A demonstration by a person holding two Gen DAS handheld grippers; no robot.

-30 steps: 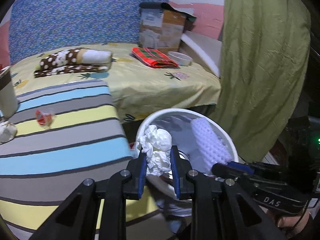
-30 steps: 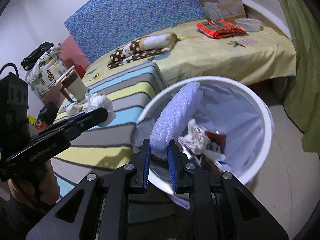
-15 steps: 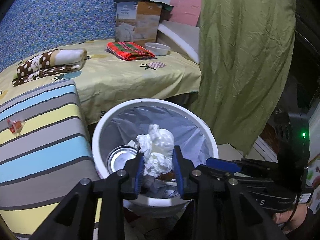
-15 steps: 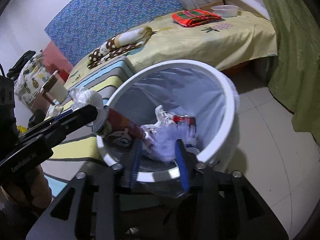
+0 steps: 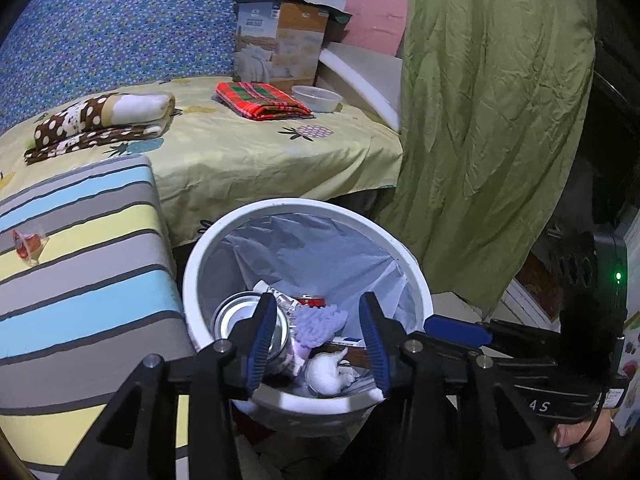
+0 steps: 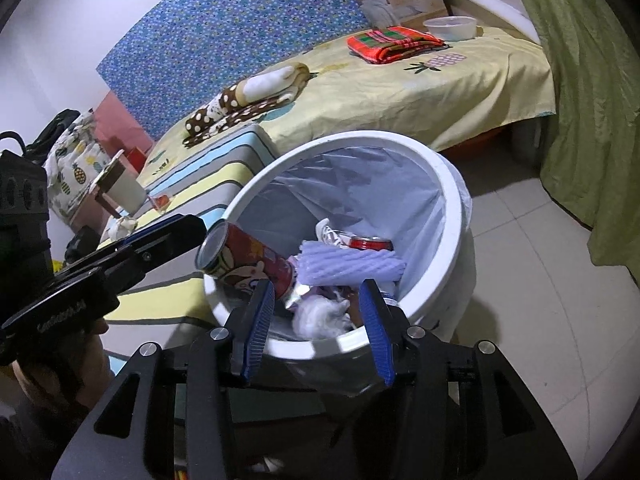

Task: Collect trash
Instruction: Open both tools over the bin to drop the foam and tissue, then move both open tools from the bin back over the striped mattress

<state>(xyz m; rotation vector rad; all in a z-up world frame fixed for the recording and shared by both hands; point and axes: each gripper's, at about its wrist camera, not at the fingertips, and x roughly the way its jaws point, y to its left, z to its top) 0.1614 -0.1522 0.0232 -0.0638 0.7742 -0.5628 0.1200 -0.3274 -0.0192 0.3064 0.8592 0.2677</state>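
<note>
A: While both grippers hang over the white bin [image 5: 416,276], where's the trash?
B: Inside it — crumpled tissue [image 5: 326,372] at the near wall, purple foam sleeve [image 6: 352,266] just beyond, red can [image 6: 370,243] farther in, snack tube [image 6: 244,256] leaning on the left rim.
A: Jaws?
B: Left gripper [image 5: 318,344] jaws apart, just been opening, nothing pinched. Right gripper [image 6: 318,330] same — spread, just been opening, empty.
A: Leftovers?
B: Small red wrapper [image 5: 26,242] on the striped cushion [image 5: 80,280], far left.
</note>
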